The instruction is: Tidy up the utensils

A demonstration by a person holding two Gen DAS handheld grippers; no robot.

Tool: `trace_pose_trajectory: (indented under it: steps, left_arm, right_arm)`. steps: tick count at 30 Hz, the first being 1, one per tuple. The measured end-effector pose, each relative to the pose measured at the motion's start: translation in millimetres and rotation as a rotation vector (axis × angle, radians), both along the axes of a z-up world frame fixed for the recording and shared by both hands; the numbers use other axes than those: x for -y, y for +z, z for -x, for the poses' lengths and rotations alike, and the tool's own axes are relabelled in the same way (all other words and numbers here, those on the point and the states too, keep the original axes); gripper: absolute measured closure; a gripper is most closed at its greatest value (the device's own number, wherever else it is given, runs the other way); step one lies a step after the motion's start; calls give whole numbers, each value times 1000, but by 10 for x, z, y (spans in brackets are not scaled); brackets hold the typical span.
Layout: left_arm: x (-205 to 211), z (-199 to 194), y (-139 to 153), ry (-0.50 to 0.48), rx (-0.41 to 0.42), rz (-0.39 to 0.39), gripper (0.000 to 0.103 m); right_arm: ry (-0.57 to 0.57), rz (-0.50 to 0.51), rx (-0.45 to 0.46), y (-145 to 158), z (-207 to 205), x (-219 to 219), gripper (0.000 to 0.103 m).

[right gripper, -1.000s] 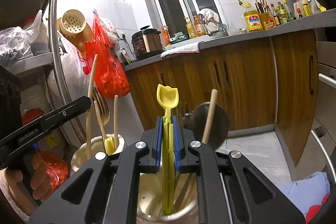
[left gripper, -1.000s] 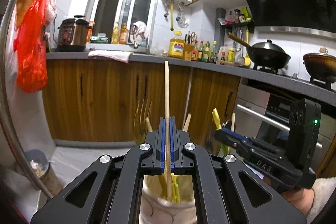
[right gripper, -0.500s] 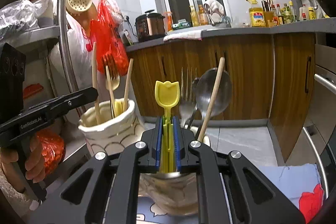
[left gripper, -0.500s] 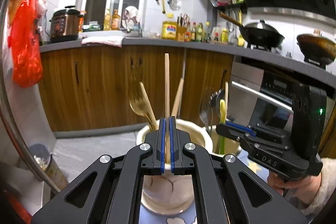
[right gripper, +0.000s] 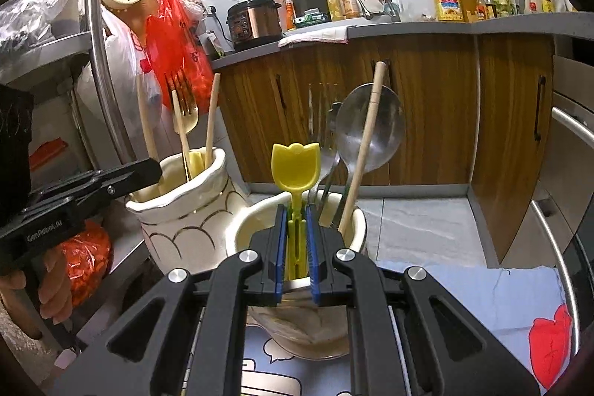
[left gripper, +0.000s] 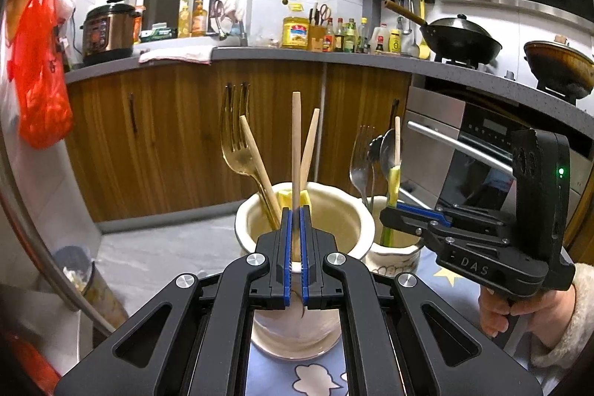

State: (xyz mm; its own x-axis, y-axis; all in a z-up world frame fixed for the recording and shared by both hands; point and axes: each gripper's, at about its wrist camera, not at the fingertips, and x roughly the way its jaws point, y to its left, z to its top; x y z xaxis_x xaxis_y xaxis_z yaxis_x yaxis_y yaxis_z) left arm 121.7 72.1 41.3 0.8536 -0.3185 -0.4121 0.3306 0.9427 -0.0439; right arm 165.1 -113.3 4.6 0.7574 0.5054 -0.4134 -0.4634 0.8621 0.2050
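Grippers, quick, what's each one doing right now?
Left gripper: closed on the wooden chopstick above the left jar.
Right gripper: closed on the yellow tulip utensil in the right jar.

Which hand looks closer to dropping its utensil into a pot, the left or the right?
Probably the right. The right claw sits at the smaller pot's rim, its yellow scoop already reaching inside. The left claw also holds its wooden stick over the bigger pot, slightly in front of the rim.
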Motion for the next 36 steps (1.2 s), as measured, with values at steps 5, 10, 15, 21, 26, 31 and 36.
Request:
trace_pose_trajectory:
  steps: [5, 10, 15, 21, 26, 31, 36]
  left_arm:
    - [16, 14, -7, -6, -4, 6, 98]
    - [62, 40, 30, -9, 7, -8, 81]
    - [87, 115, 159, 15, 11, -19, 65]
    - [114, 326, 347, 14, -25, 7, 45]
    - [174, 612, 407, 52, -49, -17, 28]
    - [336, 945, 435, 110, -36, -66, 11]
    - [395, 1133, 308, 163, -35, -36, 9]
  right_arm:
    - [4, -8, -6, 10, -13, 20, 83]
    - [12, 2, 4, 55, 34, 23, 73]
    - [4, 16, 6, 206, 174, 111, 69]
    - [-67, 34, -26, 401, 487, 362, 60]
    - [-92, 43, -77, 455, 784, 560, 43]
    - [-81, 52, -111, 444, 1002, 648, 25]
    - [-95, 73, -74, 431, 1142, 613, 12]
